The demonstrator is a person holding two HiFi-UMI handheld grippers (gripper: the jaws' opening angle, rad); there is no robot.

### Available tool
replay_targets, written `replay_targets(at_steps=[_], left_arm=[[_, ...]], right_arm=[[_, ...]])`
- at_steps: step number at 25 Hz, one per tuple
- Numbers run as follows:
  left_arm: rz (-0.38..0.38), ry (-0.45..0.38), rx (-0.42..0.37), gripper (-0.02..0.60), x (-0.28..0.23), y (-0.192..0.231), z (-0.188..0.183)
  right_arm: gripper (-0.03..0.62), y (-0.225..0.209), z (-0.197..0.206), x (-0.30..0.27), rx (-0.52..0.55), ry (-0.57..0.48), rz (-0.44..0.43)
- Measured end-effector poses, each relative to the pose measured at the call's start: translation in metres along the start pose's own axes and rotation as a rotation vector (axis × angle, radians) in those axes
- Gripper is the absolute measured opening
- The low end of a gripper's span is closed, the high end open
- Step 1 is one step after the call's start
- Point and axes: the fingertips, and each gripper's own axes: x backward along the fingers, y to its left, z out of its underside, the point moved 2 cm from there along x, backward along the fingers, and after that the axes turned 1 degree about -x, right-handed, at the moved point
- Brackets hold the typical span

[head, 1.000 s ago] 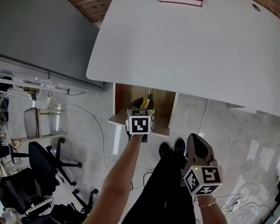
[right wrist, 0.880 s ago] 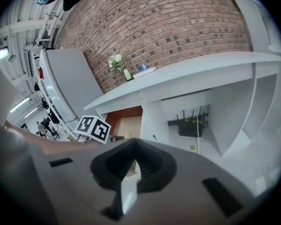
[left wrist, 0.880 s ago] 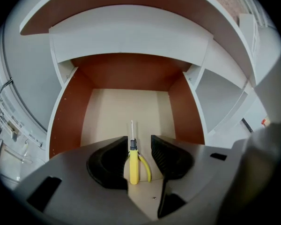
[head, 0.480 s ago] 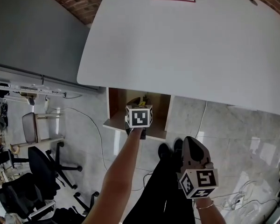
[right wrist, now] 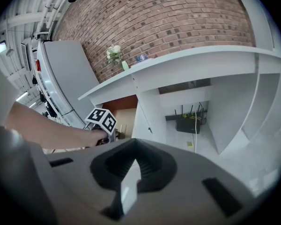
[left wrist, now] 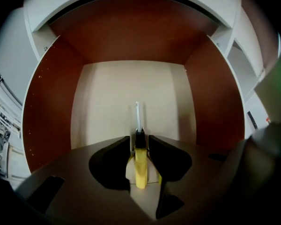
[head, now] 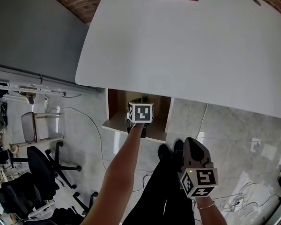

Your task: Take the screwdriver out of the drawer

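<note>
Left to right: office chairs (head: 40, 161) sit at the far left, no part of this; next the drawer (head: 113, 108) stands pulled open under the edge of the white table (head: 187, 46), and we see the left gripper (left wrist: 139, 143) reaching steeply down into it; in the left gripper view the screwdriver (left wrist: 140, 165) lies flat on the drawer's pale floor, yellow handle toward us, metal shaft pointing at the back wall, right between the two jaws; the jaws are closing round the handle near its black collar, but we judge the pads are not pressing on it yet, with a thin gap on each side, so the tool is not gripped; the step in hand, we judge, is the grasp itself, about midway through the task; the next move calls for finishing the squeeze square on the handle so it does not roll or pivot, then a lift up and back, clear of the drawer's front edge and the table's underside; further right the right gripper (right wrist: 135, 149) hangs low beside the person's legs, well apart from the drawer, jaws together on nothing, idle.
</note>
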Motion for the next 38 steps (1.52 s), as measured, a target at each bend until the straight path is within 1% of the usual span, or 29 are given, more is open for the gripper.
replay_targets(at_steps=[5, 7, 11, 14, 19, 25, 32, 35, 38], left_arm=[[-0.002, 0.018, 0.005, 0.095, -0.004, -0.001, 0.002], [-0.001, 0.019, 0.001, 0.073, -0.004, -0.002, 0.002], [0.004, 0.013, -0.007, 0.067, -0.004, -0.003, 0.0], [0.016, -0.006, 0.004, 0.067, -0.002, -0.002, -0.001], [0.034, -0.048, -0.003, 0.067, 0.013, -0.002, -0.004], [0.047, -0.119, -0.01, 0.067, 0.047, -0.001, -0.007], [0.06, -0.214, -0.009, 0.066, 0.101, -0.006, -0.011], [0.064, -0.264, -0.028, 0.066, 0.128, -0.009, -0.02], [0.075, -0.309, -0.019, 0.066, 0.159, -0.011, -0.028]], right_arm=[[0.002, 0.001, 0.005, -0.001, 0.001, 0.013, -0.006], [0.002, 0.002, 0.005, -0.001, 0.002, 0.015, -0.009], [0.002, 0.005, 0.005, -0.003, 0.007, 0.018, -0.014], [0.002, 0.006, 0.004, -0.004, 0.011, 0.023, -0.016], [0.002, 0.008, -0.001, -0.004, 0.031, 0.024, -0.025], [0.002, 0.016, -0.014, 0.001, 0.049, 0.009, -0.034], [0.002, 0.034, -0.037, 0.013, 0.082, -0.019, -0.059], [0.002, 0.039, -0.048, 0.018, 0.1, -0.034, -0.067], [0.002, 0.043, -0.057, 0.027, 0.109, -0.047, -0.063]])
